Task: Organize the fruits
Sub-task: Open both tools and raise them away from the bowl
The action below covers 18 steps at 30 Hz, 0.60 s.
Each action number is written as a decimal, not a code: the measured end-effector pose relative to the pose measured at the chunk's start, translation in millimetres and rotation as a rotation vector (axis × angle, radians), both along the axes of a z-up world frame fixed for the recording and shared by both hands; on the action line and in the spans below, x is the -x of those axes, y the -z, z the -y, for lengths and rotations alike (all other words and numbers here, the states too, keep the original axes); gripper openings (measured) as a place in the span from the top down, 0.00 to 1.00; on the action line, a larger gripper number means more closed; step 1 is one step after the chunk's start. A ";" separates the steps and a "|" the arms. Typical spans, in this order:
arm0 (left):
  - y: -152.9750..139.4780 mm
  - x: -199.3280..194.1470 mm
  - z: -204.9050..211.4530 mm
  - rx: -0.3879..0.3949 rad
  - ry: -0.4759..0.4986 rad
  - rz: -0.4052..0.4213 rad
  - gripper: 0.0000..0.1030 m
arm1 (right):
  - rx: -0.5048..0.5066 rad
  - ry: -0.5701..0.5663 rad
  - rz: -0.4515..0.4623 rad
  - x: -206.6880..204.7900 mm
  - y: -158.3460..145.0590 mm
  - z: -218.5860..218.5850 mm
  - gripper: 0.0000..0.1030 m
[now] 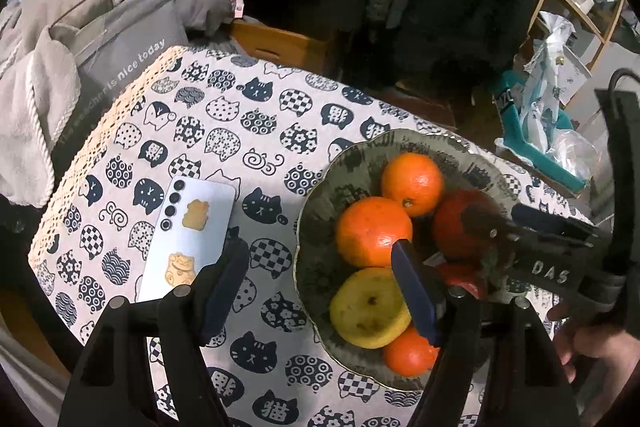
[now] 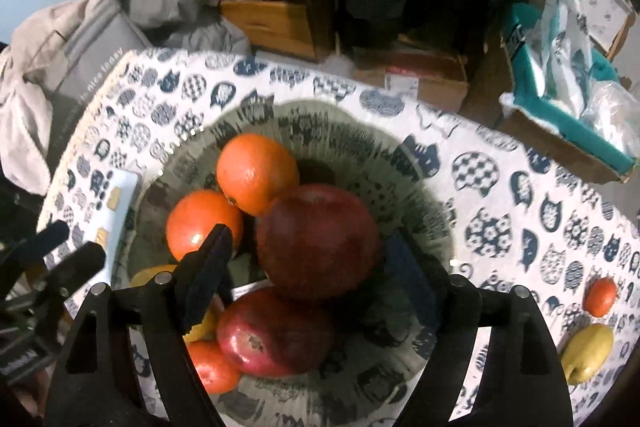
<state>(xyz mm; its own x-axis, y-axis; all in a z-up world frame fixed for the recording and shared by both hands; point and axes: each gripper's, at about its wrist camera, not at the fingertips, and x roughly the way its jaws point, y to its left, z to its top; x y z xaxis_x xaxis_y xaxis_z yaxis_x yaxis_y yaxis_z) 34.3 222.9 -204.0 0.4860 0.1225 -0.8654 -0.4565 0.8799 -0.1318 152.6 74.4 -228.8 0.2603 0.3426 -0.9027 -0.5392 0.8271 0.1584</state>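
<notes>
A grey patterned bowl (image 2: 340, 139) on the cat-print tablecloth holds two oranges (image 2: 256, 173) (image 2: 202, 223), two red apples and a yellow fruit (image 1: 368, 307). My right gripper (image 2: 308, 275) hangs over the bowl, open, its fingers either side of the upper red apple (image 2: 316, 239) with small gaps at the pads. The lower apple (image 2: 276, 331) lies just beneath. In the left wrist view my left gripper (image 1: 320, 291) is open and empty over the bowl's (image 1: 332, 183) left rim, and the right gripper (image 1: 504, 243) reaches in from the right.
A small orange (image 2: 599, 297) and a yellow fruit (image 2: 588, 353) lie on the cloth right of the bowl. A light blue phone (image 1: 188, 235) lies left of it. Grey clothing (image 1: 60, 75) is piled past the table's far left; boxes and bags (image 2: 568, 99) stand beyond the right.
</notes>
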 end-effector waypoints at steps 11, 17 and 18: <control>-34.9 6.8 18.6 -0.009 0.039 0.067 0.27 | -0.015 0.047 0.165 14.1 -67.0 32.7 0.21; -59.9 10.5 37.3 -0.022 0.081 0.117 0.27 | 0.008 0.063 0.257 30.1 -99.4 58.2 0.21; -62.6 11.1 39.3 -0.023 0.086 0.123 0.27 | 0.009 0.067 0.266 32.6 -103.7 62.3 0.21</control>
